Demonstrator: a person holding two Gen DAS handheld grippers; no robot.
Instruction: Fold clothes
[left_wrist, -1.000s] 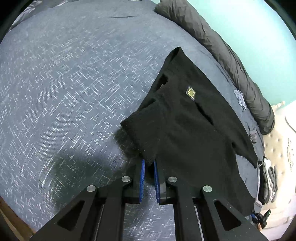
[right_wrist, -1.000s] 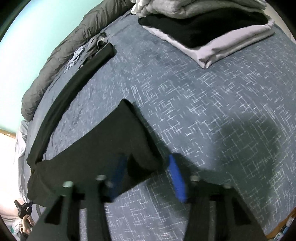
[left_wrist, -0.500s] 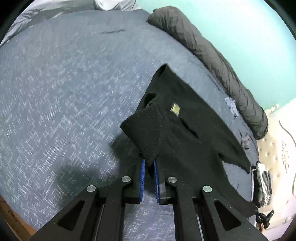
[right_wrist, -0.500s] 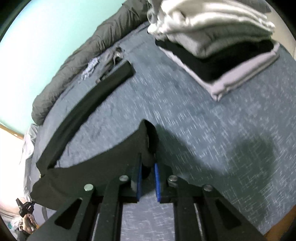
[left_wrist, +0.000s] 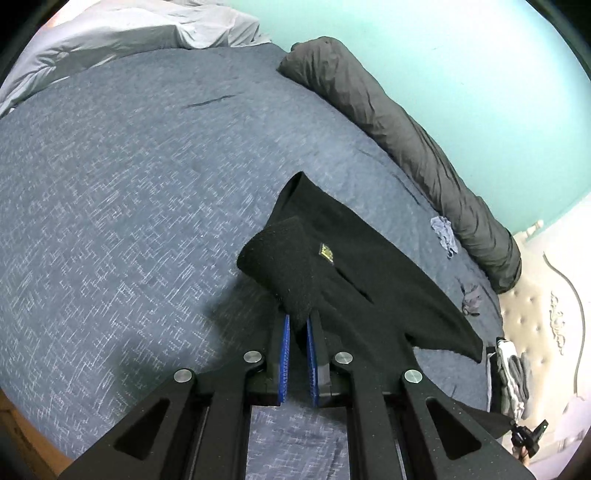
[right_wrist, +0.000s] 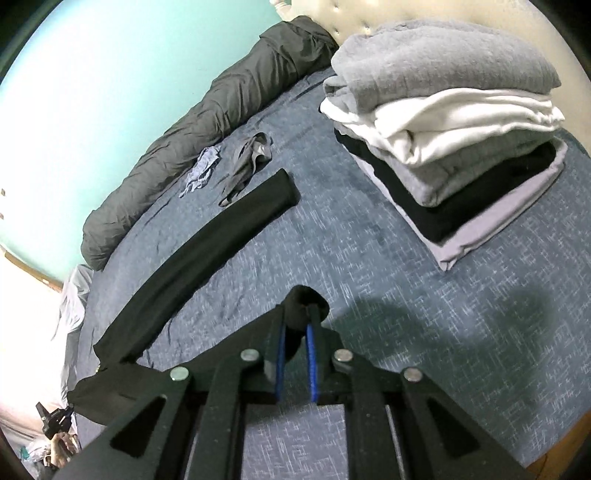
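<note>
Blue bedspread (left_wrist: 129, 221); both claws pinch black garment (left_wrist: 369, 280).

In the left wrist view the black sweater (left_wrist: 369, 280) runs down behind the left gripper (left_wrist: 299, 325), so its lower edge is hidden, and the print on its small yellow label (left_wrist: 326, 253) is too small to read. In the right wrist view the right gripper (right_wrist: 295, 332) and its frame cover most of the sweater, leaving only a bunched tip and one long sleeve (right_wrist: 199, 266) visible. The stack of folded clothes (right_wrist: 450, 147) is cut by the picture's dark right rim, and the bedspread (right_wrist: 332, 236) around the tip is smeared.
</note>
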